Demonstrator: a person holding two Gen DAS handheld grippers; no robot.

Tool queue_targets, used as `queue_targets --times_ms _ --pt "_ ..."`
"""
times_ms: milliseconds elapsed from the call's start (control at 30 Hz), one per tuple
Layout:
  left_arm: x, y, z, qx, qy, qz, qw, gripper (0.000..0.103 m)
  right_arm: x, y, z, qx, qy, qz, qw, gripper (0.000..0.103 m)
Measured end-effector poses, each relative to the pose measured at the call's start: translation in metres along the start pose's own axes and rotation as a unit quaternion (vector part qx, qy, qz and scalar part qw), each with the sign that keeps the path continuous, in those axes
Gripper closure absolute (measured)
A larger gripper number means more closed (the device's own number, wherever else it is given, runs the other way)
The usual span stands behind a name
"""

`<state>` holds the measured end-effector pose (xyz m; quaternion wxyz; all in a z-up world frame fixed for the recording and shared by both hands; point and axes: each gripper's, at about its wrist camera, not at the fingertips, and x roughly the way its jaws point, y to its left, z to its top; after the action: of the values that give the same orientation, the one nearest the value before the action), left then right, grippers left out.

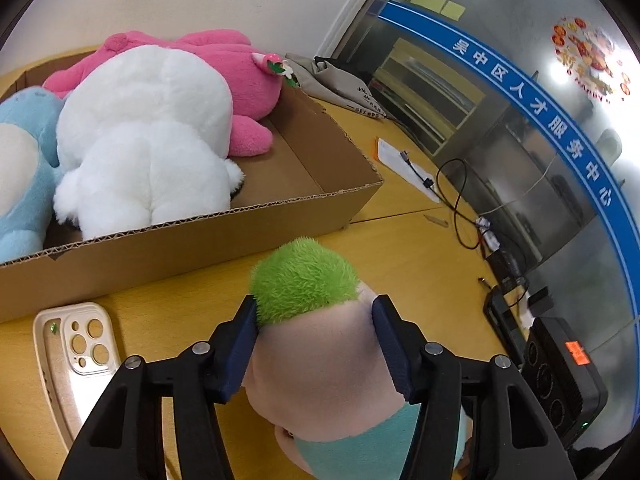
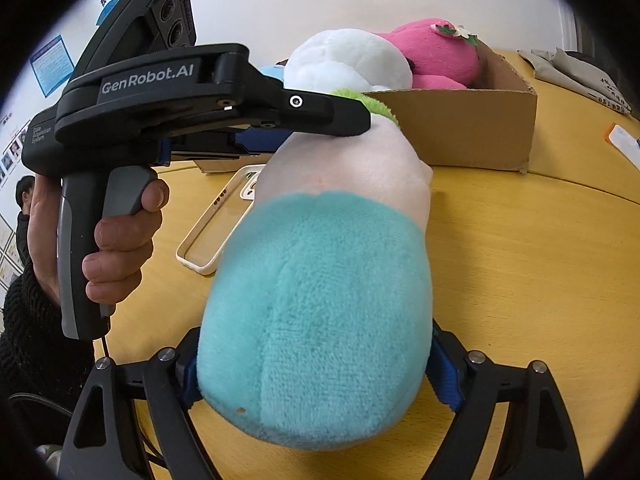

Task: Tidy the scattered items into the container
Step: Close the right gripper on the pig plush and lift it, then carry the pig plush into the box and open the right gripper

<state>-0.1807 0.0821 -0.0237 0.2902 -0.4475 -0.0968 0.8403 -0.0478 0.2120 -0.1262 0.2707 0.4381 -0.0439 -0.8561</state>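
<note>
A plush doll with green fuzzy hair, a pale peach head and a teal body is held over the wooden table by both grippers. My left gripper is shut on its head; it also shows from the side in the right wrist view. My right gripper is shut on the teal body. The cardboard box lies just beyond, holding a white plush, a pink plush and a light blue plush. The box also shows in the right wrist view.
A beige phone case lies on the table left of the doll, in front of the box, also in the right wrist view. Cables, a paper slip, black devices and a grey cloth bag lie to the right.
</note>
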Motion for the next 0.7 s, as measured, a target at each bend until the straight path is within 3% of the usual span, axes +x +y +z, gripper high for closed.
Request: queue_targets --times_ms 433,700 --pt "-0.005 0.005 -0.003 -0.005 0.001 -0.009 0.9999 0.051 -0.006 0.011 -0.002 -0.013 -0.007 -0.023 1.0 0.02" --pt "-0.02 -0.019 0.006 0.023 -0.013 0.0 0.9996 0.053 -0.018 0.012 -0.002 -0.009 -0.022 -0.012 1.0 0.026"
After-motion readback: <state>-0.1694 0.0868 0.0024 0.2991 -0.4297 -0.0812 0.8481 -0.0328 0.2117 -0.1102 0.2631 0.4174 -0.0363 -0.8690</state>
